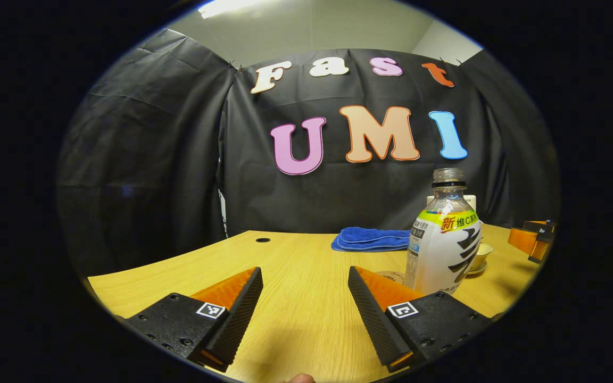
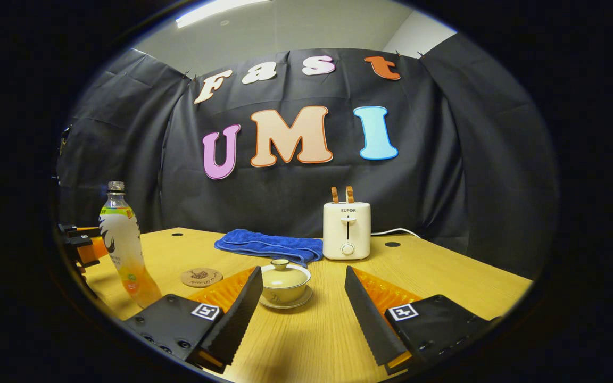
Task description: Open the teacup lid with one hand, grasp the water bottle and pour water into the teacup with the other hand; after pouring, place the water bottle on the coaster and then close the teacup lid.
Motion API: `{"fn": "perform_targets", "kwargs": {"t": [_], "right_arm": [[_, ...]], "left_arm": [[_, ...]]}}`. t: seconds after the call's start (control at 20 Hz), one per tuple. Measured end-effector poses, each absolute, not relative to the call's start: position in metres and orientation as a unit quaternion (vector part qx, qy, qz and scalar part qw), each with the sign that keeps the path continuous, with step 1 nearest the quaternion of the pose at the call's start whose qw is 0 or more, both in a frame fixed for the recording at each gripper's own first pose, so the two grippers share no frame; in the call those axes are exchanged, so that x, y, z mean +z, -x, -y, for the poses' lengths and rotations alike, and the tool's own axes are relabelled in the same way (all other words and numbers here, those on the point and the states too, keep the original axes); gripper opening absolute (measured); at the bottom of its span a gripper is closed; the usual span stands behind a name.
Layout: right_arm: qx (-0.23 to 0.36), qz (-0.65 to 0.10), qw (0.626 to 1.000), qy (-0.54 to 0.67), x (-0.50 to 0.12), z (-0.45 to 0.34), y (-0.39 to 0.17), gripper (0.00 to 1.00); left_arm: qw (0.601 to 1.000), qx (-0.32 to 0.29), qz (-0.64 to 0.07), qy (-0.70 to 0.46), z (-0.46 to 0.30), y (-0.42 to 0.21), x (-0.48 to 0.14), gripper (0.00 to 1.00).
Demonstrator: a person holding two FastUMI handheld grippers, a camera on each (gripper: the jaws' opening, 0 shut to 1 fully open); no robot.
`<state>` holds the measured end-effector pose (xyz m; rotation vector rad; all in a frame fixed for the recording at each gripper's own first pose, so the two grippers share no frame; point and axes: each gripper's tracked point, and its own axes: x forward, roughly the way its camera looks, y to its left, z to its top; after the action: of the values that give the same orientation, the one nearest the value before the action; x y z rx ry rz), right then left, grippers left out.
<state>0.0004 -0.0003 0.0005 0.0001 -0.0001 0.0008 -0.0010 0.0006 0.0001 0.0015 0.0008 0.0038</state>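
In the left gripper view my left gripper (image 1: 305,300) stands open over bare wood, and the uncapped water bottle (image 1: 444,239) rises just beyond its right finger. Behind the bottle peeks the teacup (image 1: 481,256), and a sliver of the round coaster (image 1: 391,276) lies at the bottle's foot. In the right gripper view my right gripper (image 2: 303,298) is open, its fingers flanking the lidded teacup (image 2: 284,283) on its saucer without touching it. The coaster (image 2: 201,276) lies left of the cup, the bottle (image 2: 124,246) stands farther left, and the left gripper (image 2: 80,246) shows at the edge behind it.
A folded blue towel (image 2: 270,246) lies behind the teacup, also seen as the towel (image 1: 371,238) in the left gripper view. A white toaster (image 2: 346,230) with two slices stands at the back of the wooden table (image 2: 445,276). The right gripper (image 1: 532,240) shows at the far right.
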Motion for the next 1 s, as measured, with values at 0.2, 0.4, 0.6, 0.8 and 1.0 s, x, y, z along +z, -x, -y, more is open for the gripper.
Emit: {"fn": "perform_targets", "kwargs": {"t": [0.2, 0.4, 0.6, 0.8, 1.0], "right_arm": [[0.019, -0.011, 1.0, 0.002, -0.004, -0.006, -0.006, 0.95], [0.028, -0.016, 0.999, 0.026, 0.001, -0.013, -0.018, 0.95], [0.041, -0.011, 0.998, 0.049, 0.013, -0.022, -0.038, 0.95], [0.059, -0.032, 0.996, 0.064, 0.006, -0.035, -0.064, 0.95], [0.058, -0.062, 0.995, 0.049, -0.008, -0.038, -0.084, 0.94]], "left_arm": [[1.0, 0.002, -0.001, -0.001, -0.001, 0.001, 0.0, 0.94], [1.0, 0.002, -0.001, -0.001, -0.001, 0.001, 0.0, 0.94], [1.0, 0.002, -0.001, -0.001, -0.001, 0.001, 0.0, 0.94], [1.0, 0.006, -0.001, 0.0, -0.001, 0.001, 0.0, 0.94], [1.0, 0.006, -0.001, 0.0, -0.002, 0.001, 0.0, 0.94]]}}
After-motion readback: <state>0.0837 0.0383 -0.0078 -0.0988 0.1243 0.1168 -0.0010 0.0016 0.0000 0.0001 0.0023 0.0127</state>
